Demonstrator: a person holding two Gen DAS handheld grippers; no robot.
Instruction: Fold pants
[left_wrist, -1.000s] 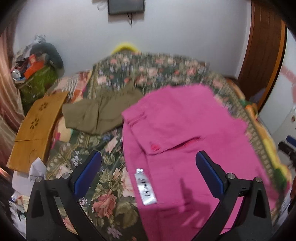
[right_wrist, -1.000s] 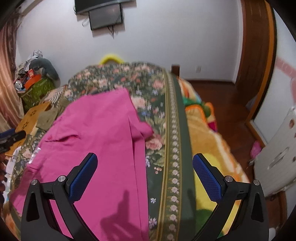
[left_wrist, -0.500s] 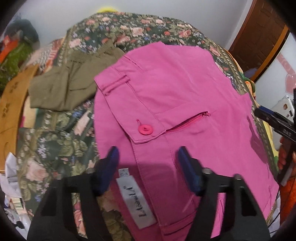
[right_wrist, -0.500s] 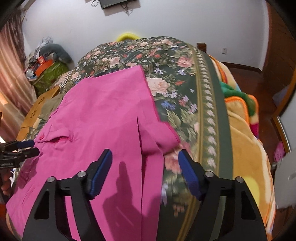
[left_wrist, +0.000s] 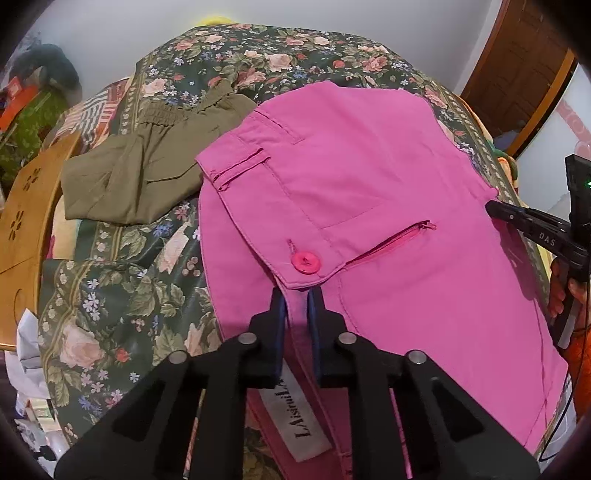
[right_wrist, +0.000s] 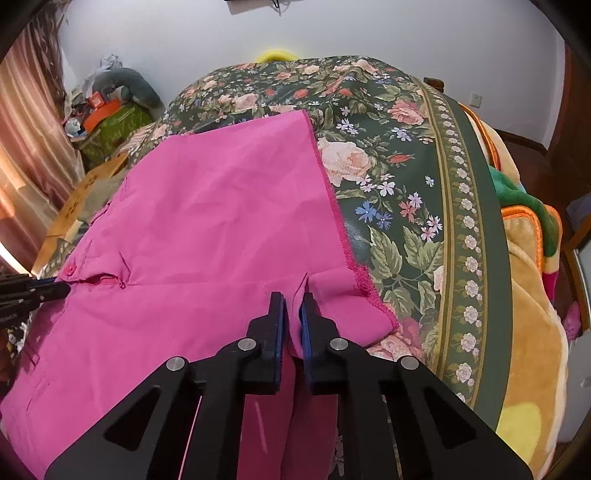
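Pink cotton-like pants (left_wrist: 369, 206) are lying spread across a floral bedspread (right_wrist: 406, 177), waistband toward the left side and leg hems toward the right, with a folded olive garment (left_wrist: 140, 173) touching their far left corner. Both hand-held grippers are pinching the near edge of the fabric: the left gripper (left_wrist: 295, 299) is closing its blue pads on the waistband just below the pink button (left_wrist: 306, 261) and beside the white brand label (left_wrist: 295, 421), while the right gripper (right_wrist: 292, 302) is clamping a small raised ridge of cloth near the frayed hem (right_wrist: 340, 229), jaws drawn narrow on the material. Each tool is pointing forward and slightly down over the bed, held low at the near side; in the left view the person's right hand (left_wrist: 561, 291) is showing at the frame's edge around the other gripper's handle. The cloth is looking light, soft and limp, likely to sag and crease between the two holds rather than keep any shape, so a thick seam such as the waistband and the hem's stitched edge is seeming the safer place to grip. Thin single layers may be slipping free if pulled hard.
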